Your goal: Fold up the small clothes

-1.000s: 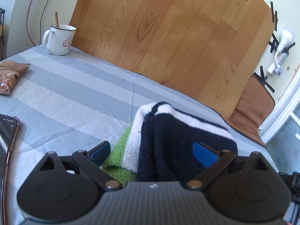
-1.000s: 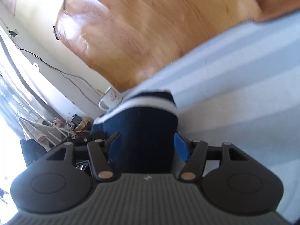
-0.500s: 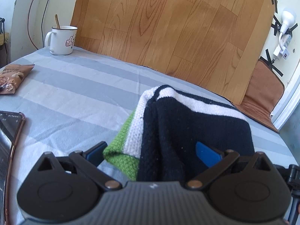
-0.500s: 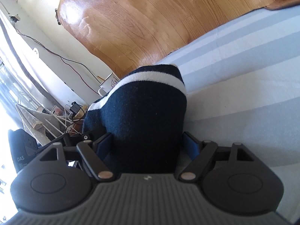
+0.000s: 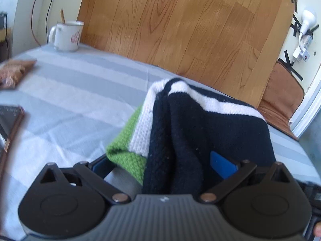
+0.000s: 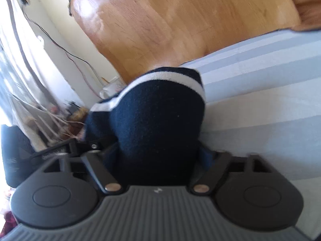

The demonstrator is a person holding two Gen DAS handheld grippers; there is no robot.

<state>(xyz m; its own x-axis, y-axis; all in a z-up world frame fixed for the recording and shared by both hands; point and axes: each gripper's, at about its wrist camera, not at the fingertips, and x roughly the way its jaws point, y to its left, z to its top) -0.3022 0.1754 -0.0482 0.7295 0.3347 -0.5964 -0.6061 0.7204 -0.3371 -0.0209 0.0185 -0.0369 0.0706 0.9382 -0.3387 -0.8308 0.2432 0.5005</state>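
A small knitted garment [image 5: 200, 132], navy with white stripes and a green band, lies bunched on the grey striped cloth [image 5: 76, 100]. In the left wrist view it fills the space between my left gripper's [image 5: 162, 163] blue pads, which stand wide apart around it. In the right wrist view the navy fabric [image 6: 152, 120] sits between the fingers of my right gripper [image 6: 158, 154], whose pads are mostly hidden by the cloth. Whether either pair of pads presses the fabric does not show.
A white mug [image 5: 67, 36] with a stick in it stands at the far left. A brown snack packet [image 5: 14, 74] and a phone [image 5: 10, 124] lie at the left edge. A wooden board [image 5: 180, 26] leans behind the table. Cables and clutter [image 6: 60, 110] are beyond the table edge.
Both grippers have moved forward over the garment, so it fills more of each view. The right gripper's fingers have spread wider around the navy fabric.
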